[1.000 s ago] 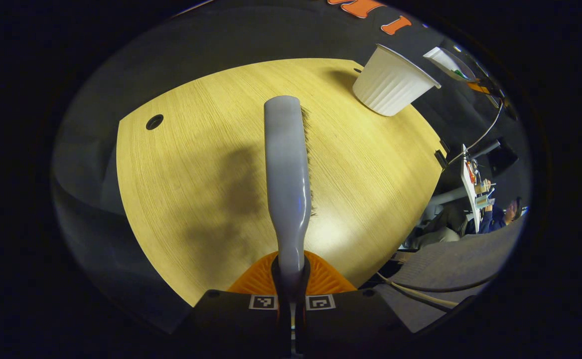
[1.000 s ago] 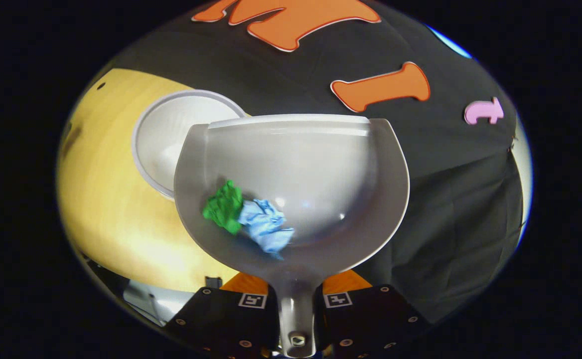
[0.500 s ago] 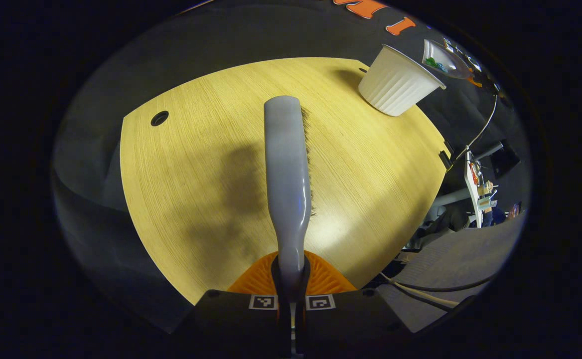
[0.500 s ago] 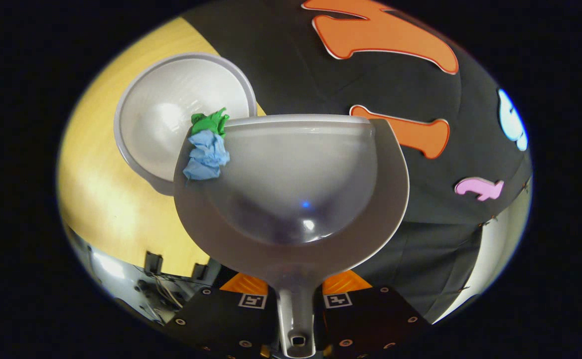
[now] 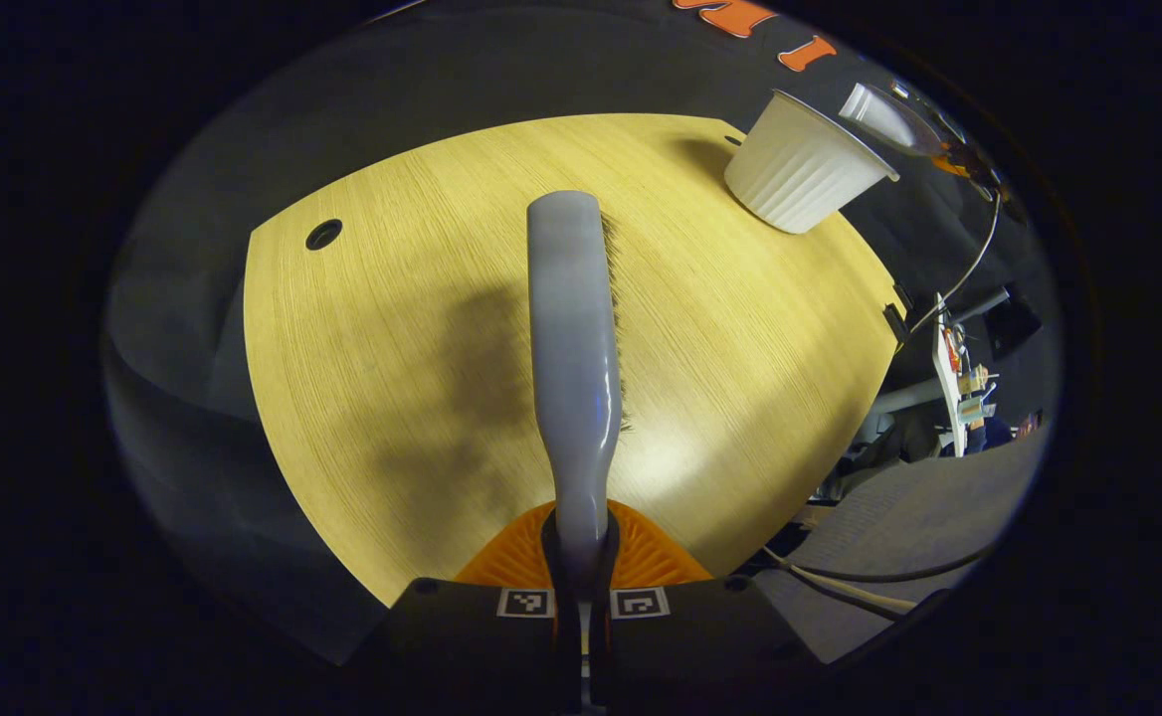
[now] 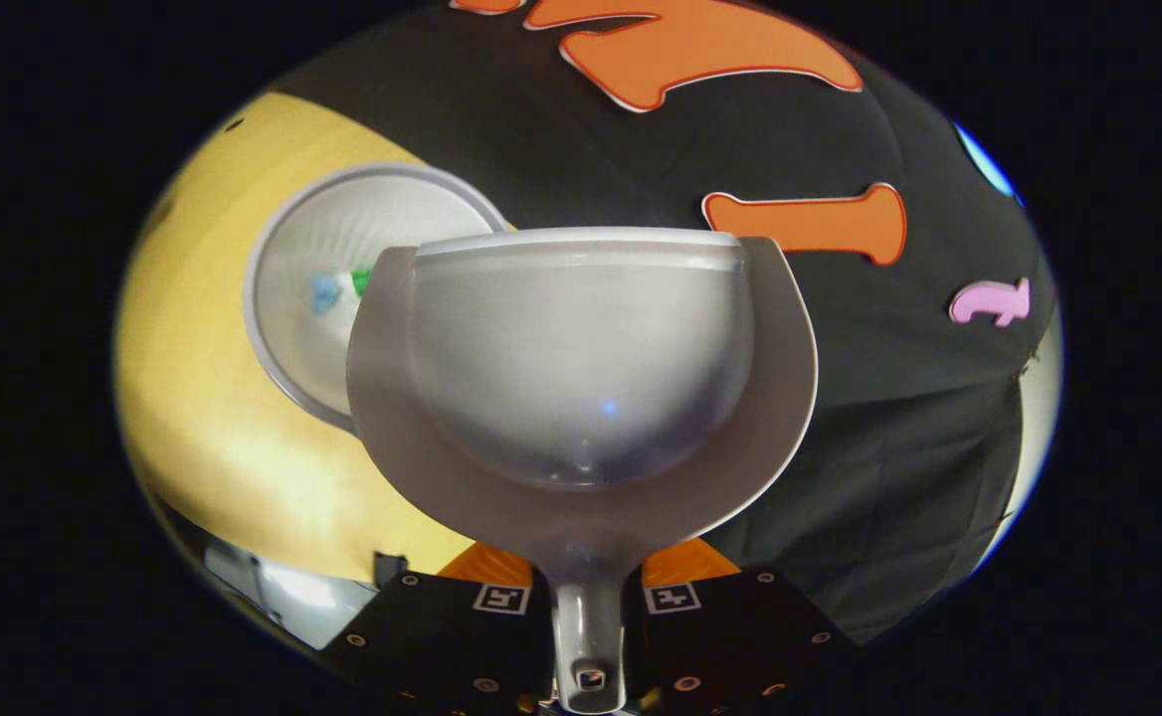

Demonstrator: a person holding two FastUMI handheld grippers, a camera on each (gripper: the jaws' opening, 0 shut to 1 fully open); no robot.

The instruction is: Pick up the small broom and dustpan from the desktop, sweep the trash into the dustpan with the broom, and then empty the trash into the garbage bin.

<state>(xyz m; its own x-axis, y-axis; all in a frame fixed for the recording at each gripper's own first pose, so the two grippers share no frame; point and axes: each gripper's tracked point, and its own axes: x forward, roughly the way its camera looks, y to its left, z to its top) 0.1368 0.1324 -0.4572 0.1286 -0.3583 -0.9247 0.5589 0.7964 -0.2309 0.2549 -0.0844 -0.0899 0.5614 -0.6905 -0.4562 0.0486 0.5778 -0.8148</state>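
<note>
Dustpan sat straight ahead of the right claw, its handle clamped between both fingers and its scoop held out over the edge of the garbage bin. The scoop was bare inside. Within the garbage bin lay a blue scrap and a green scrap, side by side, just left of the dustpan's rim. The garbage bin itself stood on the tabletop close to the far edge, against the black cloth wall.

In the left gripper view, the left claw was closed on the broom, whose handle ran directly forward from between the fingers, bristles showing along its right side. The broom hung above the tabletop, well apart from the garbage bin, which stood at the far right corner. Just beyond the garbage bin, the dustpan was tilted over its rim. A small round hole marked the tabletop far to the left of the garbage bin.
</note>
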